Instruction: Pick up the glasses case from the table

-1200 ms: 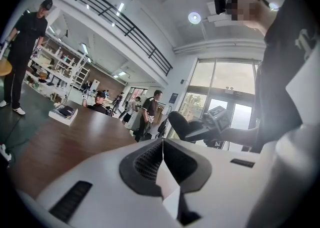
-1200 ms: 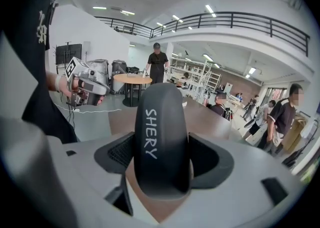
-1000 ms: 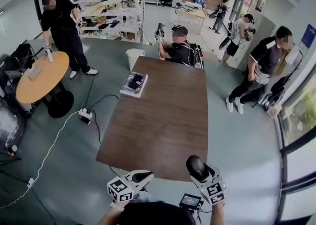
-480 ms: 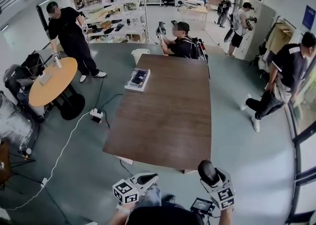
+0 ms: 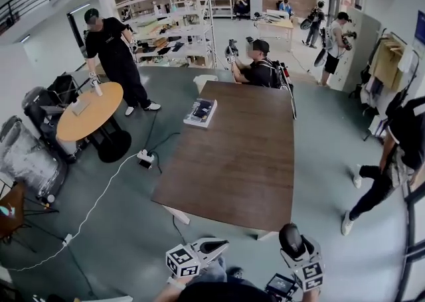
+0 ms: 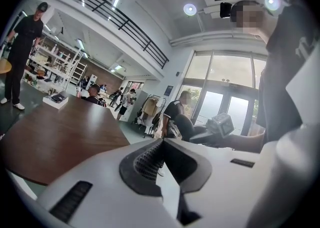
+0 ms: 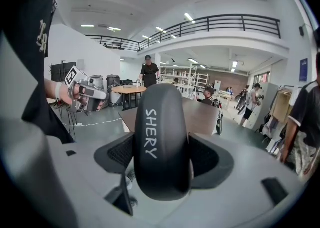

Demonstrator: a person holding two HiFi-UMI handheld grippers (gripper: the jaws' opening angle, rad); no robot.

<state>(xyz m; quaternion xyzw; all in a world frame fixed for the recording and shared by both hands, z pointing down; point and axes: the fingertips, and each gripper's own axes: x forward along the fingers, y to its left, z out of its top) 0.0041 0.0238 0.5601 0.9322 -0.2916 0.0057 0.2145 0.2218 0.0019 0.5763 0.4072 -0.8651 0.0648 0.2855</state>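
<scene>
The black glasses case (image 7: 160,122), printed SHERY, stands upright between the jaws of my right gripper (image 7: 162,159), which is shut on it. In the head view the case (image 5: 291,237) is held in the air at the bottom right, off the near edge of the brown table (image 5: 232,161). My left gripper (image 5: 214,249) hangs at the bottom centre, also short of the table. In the left gripper view its jaws (image 6: 162,147) meet with nothing between them.
A flat box with a dark item (image 5: 200,112) lies at the table's far left edge. A person (image 5: 260,68) sits at the far end. A round orange table (image 5: 89,111), a standing person (image 5: 116,55), a floor power strip (image 5: 145,158) and a walking person (image 5: 392,154) surround it.
The view has pulled back from the table, so its near edge now lies farther from both grippers. The right gripper keeps the case. The person at the right has walked farther right.
</scene>
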